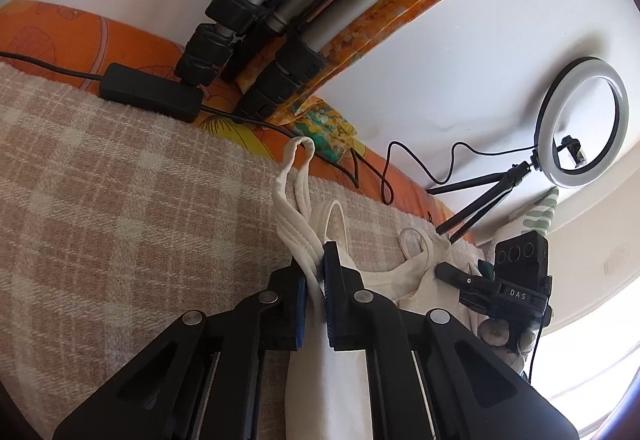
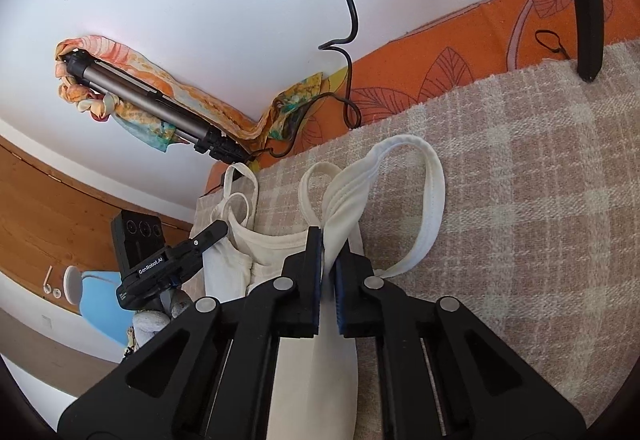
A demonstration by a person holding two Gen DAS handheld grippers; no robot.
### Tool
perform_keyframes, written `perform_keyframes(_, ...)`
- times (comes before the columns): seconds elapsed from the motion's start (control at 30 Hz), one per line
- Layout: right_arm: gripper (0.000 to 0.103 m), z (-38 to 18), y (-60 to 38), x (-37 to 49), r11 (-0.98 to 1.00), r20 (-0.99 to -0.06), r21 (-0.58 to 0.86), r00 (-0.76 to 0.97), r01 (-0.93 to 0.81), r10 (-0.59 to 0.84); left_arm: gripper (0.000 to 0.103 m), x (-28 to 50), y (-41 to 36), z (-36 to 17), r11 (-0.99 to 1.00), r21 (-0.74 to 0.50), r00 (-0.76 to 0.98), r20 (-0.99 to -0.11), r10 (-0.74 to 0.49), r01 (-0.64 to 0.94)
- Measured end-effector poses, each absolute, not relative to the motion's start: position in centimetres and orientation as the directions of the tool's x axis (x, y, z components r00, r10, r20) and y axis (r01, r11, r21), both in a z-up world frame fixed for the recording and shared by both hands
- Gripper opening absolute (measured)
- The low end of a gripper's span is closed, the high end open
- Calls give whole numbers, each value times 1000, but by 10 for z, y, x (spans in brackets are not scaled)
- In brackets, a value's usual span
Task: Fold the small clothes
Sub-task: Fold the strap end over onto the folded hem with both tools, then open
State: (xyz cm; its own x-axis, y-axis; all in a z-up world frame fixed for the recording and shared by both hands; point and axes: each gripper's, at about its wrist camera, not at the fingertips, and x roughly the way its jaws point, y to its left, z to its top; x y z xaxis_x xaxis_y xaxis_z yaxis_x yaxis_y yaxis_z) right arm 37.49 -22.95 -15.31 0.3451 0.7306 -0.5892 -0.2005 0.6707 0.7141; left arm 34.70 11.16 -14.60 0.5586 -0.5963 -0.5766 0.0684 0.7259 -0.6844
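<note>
A small white tank top (image 1: pixel 400 280) hangs just above a beige checked blanket (image 1: pixel 120 199). My left gripper (image 1: pixel 316 272) is shut on one shoulder strap (image 1: pixel 292 211) of it. My right gripper (image 2: pixel 328 252) is shut on the other shoulder strap (image 2: pixel 348 195), whose loop (image 2: pixel 432 191) falls to the right. The top's body (image 2: pixel 248 252) hangs between the two grippers. The right gripper shows in the left wrist view (image 1: pixel 456 274), and the left gripper in the right wrist view (image 2: pixel 212 232).
The blanket (image 2: pixel 520 199) lies on an orange leaf-print sheet (image 2: pixel 440 67). A tripod (image 1: pixel 256 23) wrapped in coloured cloth and a black power box (image 1: pixel 152 91) with cables lie at the blanket's far edge. A ring light (image 1: pixel 580 119) stands on a small tripod at the right.
</note>
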Motion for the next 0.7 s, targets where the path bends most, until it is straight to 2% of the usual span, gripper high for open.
perform_keyframes(0.37,5,-99,-232,343,680,-563,681,400,-270,723,5,311,107,-100,749,-646,599,-543,-589,151)
perform_keyframes(0.7,5,-57,-235,264,704,-569,648,430,-291,701,5,242,101,-66,760,-621,617,-526,-585,192)
